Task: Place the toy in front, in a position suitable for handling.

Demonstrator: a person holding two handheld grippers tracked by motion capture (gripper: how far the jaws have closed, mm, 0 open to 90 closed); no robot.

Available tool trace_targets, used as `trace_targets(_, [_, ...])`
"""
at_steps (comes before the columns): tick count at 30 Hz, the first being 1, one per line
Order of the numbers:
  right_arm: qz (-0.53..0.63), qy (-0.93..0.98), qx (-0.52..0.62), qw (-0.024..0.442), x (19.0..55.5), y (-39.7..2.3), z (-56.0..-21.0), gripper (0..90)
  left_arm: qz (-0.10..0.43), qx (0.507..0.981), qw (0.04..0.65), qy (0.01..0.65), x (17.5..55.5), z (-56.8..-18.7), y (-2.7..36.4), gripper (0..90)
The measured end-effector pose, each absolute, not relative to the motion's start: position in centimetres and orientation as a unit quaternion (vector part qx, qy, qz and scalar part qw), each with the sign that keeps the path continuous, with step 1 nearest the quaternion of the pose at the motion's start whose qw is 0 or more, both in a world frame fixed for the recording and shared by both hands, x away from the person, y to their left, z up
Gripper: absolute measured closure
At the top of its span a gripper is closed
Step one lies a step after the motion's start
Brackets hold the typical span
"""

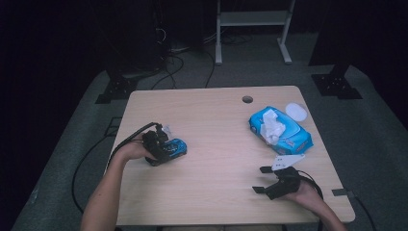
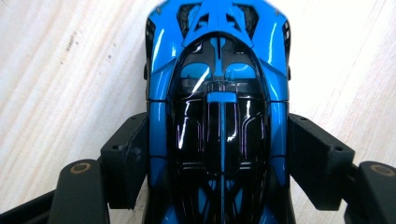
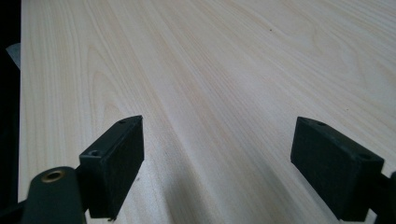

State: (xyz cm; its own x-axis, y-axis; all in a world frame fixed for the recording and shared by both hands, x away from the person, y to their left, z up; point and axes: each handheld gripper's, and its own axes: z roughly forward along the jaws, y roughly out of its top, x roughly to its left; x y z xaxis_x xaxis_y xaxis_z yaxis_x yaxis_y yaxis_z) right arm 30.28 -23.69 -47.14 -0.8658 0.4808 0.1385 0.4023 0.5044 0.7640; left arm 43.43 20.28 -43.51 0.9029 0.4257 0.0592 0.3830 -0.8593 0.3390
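Two black jaws of the left gripper (image 2: 219,154) press against the flanks of a blue toy car (image 2: 218,93), clamping it where it sits on the wooden table (image 1: 216,144) at about nine o'clock. At about five o'clock the right gripper (image 1: 262,179) rests with jaws spread wide, nothing between them, a wet-wipe pack (image 1: 280,131) lying at two o'clock.

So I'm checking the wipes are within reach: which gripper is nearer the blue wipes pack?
The right gripper: it sits just in front of the wipes pack. The left gripper is across the table, jaws around the blue toy car.
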Motion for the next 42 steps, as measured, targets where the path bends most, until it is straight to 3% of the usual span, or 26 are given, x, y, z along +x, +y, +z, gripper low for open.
trace_targets(14, [0.428, 0.865, 0.256, 0.049, 30.2, -23.7, -47.1, 16.7, 0.099, 0.947, 0.225, 0.206, 42.5, -41.3, 21.2, 27.6])
trace_targets(29, [0.426, 0.866, 0.257, 0.048, 30.3, -23.6, -47.1, 16.7, 0.113, 0.939, 0.252, 0.203, 42.0, -41.0, 22.1, 27.7])
trace_targets(42, [0.429, 0.864, 0.259, 0.050, 30.3, -23.8, -47.0, 16.6, 0.118, 0.935, 0.294, 0.158, 40.5, -40.1, 19.8, 27.7])
